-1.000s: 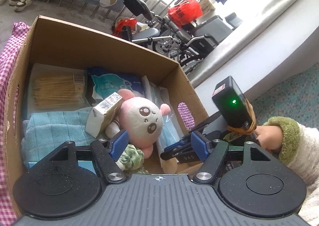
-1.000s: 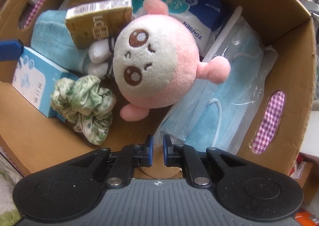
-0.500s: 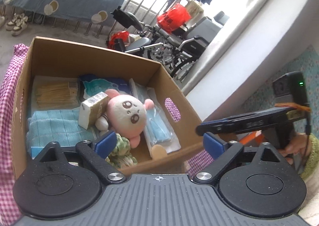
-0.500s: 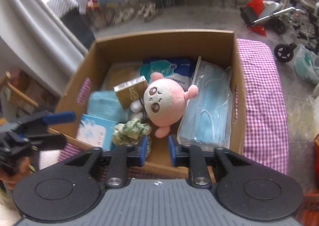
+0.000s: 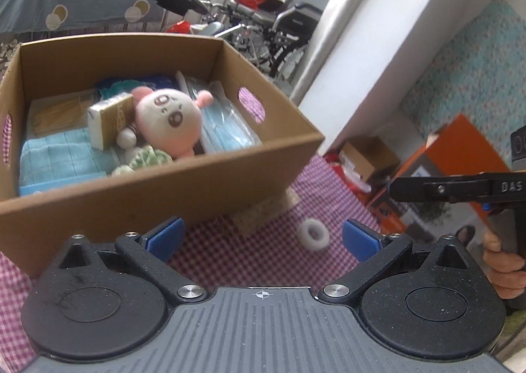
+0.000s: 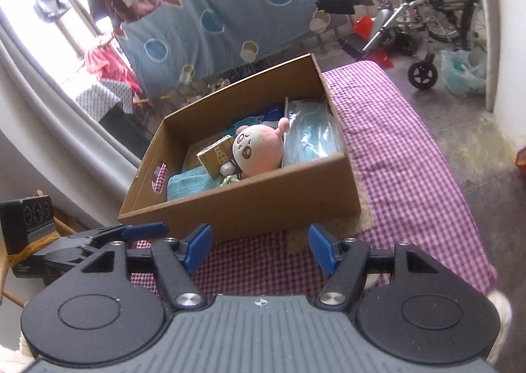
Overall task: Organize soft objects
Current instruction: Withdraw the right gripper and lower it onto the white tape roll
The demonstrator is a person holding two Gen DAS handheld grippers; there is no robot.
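Note:
An open cardboard box (image 5: pixel 184 188) (image 6: pixel 250 205) stands on a purple checked cloth (image 5: pixel 250 254) (image 6: pixel 404 175). Inside it lie a pink plush toy (image 5: pixel 167 119) (image 6: pixel 259 149), a tissue pack (image 5: pixel 110 119), a blue towel (image 5: pixel 62 156), a green scrunchie (image 5: pixel 144 161) and bagged face masks (image 6: pixel 310 139). A white fluffy ring (image 5: pixel 314 235) lies on the cloth in front of the box. My left gripper (image 5: pixel 262 238) hovers over the cloth near that ring, its jaws opening wide with nothing between them. My right gripper (image 6: pixel 260 251) is back from the box, jaws opening and empty.
An orange carton (image 5: pixel 460 156) and a small cardboard box (image 5: pixel 368 156) sit on the floor at the right. A wheelchair (image 6: pixel 427 27) stands beyond the cloth-covered surface. A blue spotted quilt (image 6: pixel 230 11) hangs behind the box. A white wall (image 5: pixel 378 27) rises at the right.
Both grippers have pulled back out of the box to the cloth in front of it. The right jaws went from shut to apart, and the left jaws spread wider.

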